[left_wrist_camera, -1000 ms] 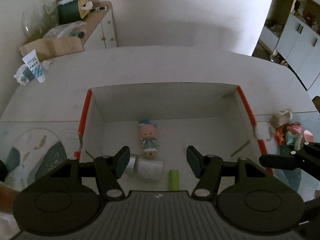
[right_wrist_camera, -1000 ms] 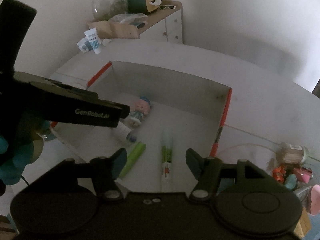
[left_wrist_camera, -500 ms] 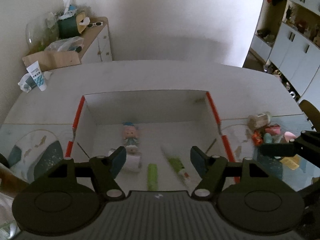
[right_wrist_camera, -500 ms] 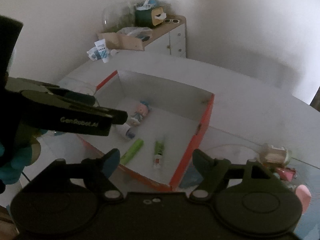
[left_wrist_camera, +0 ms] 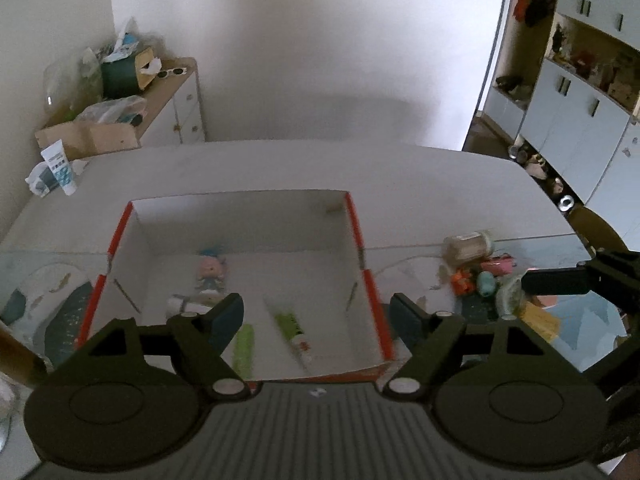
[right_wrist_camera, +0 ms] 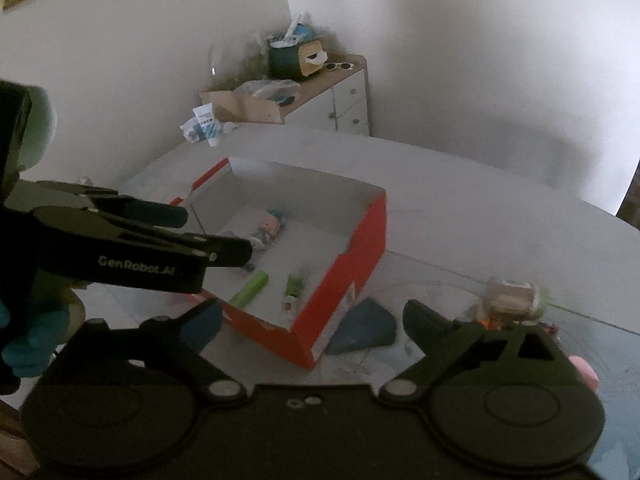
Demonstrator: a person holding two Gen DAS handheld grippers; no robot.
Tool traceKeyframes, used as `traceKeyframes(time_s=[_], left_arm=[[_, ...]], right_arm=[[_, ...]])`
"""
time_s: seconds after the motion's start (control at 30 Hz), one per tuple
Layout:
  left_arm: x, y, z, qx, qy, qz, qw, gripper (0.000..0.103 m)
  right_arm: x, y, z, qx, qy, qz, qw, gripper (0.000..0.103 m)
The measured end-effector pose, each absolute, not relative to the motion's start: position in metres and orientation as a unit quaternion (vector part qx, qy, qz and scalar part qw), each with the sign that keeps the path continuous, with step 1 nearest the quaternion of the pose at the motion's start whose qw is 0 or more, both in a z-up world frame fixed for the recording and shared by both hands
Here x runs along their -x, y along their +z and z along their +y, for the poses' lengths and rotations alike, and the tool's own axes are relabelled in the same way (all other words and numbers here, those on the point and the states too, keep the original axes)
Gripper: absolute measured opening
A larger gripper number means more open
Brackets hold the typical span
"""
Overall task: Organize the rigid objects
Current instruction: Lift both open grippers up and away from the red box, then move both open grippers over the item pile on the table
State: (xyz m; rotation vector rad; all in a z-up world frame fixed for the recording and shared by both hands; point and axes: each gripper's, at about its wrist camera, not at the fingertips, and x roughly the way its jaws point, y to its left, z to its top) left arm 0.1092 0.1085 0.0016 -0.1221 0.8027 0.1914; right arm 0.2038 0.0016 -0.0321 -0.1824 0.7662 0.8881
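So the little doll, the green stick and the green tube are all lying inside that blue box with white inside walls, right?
Almost. The doll, the green stick and the green tube do lie inside the box, and its inside walls are white, but the outside is orange-red, not blue. The right wrist view shows the box's coloured side most plainly.

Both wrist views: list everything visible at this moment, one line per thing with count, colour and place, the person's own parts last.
box: 1, orange outside, white inside, open, on table
doll: 1, pink face, blue outfit, inside box
green stick: 1, inside box, near end
green tube: 1, green and white, inside box
white bottle: 1, lying in box by doll
small items pile: several, mixed colours, on table right of box
table: 1, white
cabinet: 1, white, cluttered top, corner
left gripper: black, jaws opening, nothing between
right gripper: black, jaws opening, nothing between
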Motion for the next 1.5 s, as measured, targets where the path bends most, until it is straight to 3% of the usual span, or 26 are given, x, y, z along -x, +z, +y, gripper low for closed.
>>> traceKeyframes(time_s=[0.8,1.5], left_arm=[[-0.150,-0.032,-0.018,0.041,0.039,0.388,0.920,0.080],[-0.205,-0.103,-0.107,0.015,-0.048,0.415,0.908,0.080]], right_arm=[[-0.256,-0.058,-0.150,0.039,0.347,0.372,0.860,0.101],[-0.329,-0.135,-0.210,0.068,0.279,0.432,0.855,0.083]])
